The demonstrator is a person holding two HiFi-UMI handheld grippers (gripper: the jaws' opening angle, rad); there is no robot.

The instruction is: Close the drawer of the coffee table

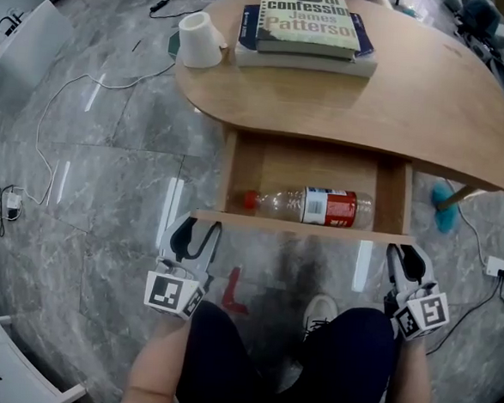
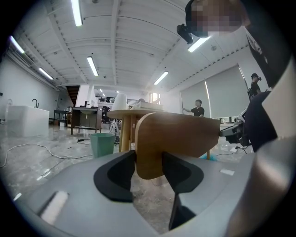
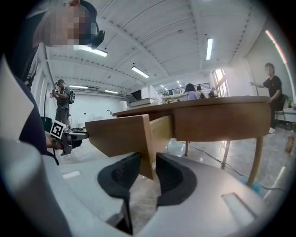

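The drawer [image 1: 289, 166] stands pulled out from under the worktop [image 1: 414, 104], with a plastic bottle [image 1: 312, 206] lying inside. The left hand-held gripper [image 1: 200, 229] and the right hand-held gripper [image 1: 406, 254] are stationed at opposite ends of the drawer front [image 1: 302, 229]. Both have their jaws apart and clamp nothing. This symmetric placement probably serves an even push, so the drawer slides in without skewing. Tip contact cannot be confirmed.

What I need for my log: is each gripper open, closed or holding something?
Left gripper: open, tips at the drawer front.
Right gripper: open, the drawer front's end between its jaws.
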